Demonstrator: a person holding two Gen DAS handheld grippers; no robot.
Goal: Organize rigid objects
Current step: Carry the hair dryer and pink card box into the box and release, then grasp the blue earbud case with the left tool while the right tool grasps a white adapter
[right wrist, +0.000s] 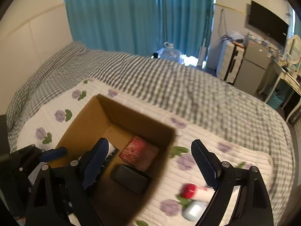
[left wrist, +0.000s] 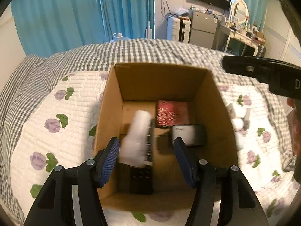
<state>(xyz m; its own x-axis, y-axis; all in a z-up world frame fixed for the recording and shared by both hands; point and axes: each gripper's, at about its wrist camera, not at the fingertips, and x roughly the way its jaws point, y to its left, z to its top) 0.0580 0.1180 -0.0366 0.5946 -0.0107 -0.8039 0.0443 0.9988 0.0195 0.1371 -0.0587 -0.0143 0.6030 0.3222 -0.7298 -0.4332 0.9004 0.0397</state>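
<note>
An open cardboard box (left wrist: 212, 101) stands on the bed; it also shows in the right wrist view (right wrist: 80, 120). Inside lie a red box (left wrist: 172, 113), a black case (left wrist: 190, 134), a black remote (left wrist: 141, 179) and a blurred white bottle (left wrist: 138, 137). My left gripper (left wrist: 148, 160) is open above the box, the white bottle just past its fingers, not gripped. My right gripper (right wrist: 152, 163) is open and empty over the box's right edge. On the quilt to the right lie a red-capped tube (right wrist: 195, 190) and a white earbud case (right wrist: 193, 210).
The bed has a floral white quilt (left wrist: 47, 131) over a grey checked sheet (right wrist: 169, 79). Blue curtains, a suitcase (right wrist: 231, 62), a small fridge, a wall TV and a dressing table stand beyond. More small items (left wrist: 239, 118) lie on the quilt right of the box.
</note>
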